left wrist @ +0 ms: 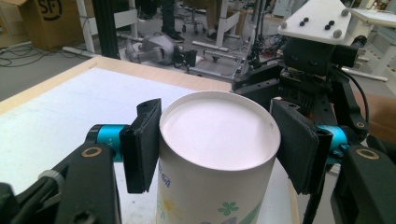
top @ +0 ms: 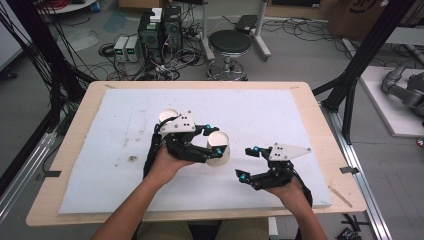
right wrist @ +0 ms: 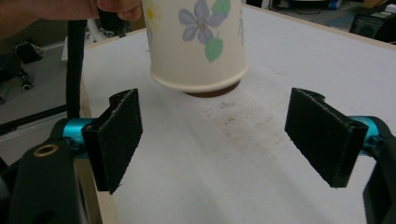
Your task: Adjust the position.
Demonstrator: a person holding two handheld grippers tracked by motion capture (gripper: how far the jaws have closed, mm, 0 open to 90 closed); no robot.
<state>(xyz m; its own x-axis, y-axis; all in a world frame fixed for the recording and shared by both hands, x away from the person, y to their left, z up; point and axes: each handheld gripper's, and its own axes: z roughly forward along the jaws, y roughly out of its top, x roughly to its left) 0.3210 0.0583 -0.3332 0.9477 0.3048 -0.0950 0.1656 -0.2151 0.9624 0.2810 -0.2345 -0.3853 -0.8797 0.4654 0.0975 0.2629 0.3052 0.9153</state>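
Fingers: left gripper [left wrist: 215, 144] pads clamp the upturned paper cup [top: 218, 148] by its sides; right gripper [top: 248, 162] jaws stand wide, nothing between them.
Cup position: held mouth-down just above the white mat [top: 120, 145], near its middle, its rim [right wrist: 198, 81] seemingly not yet touching.
Second cup [top: 167, 116]: stands just behind the left gripper.
Risk: thin wall may buckle under the squeeze.
Risk: tilted release could tip it over.

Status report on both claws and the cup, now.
Left claw shut on the paper cup, held upside down just above the white mat. Right claw open, empty, facing the cup. Second cup behind the left claw; nothing in the way.
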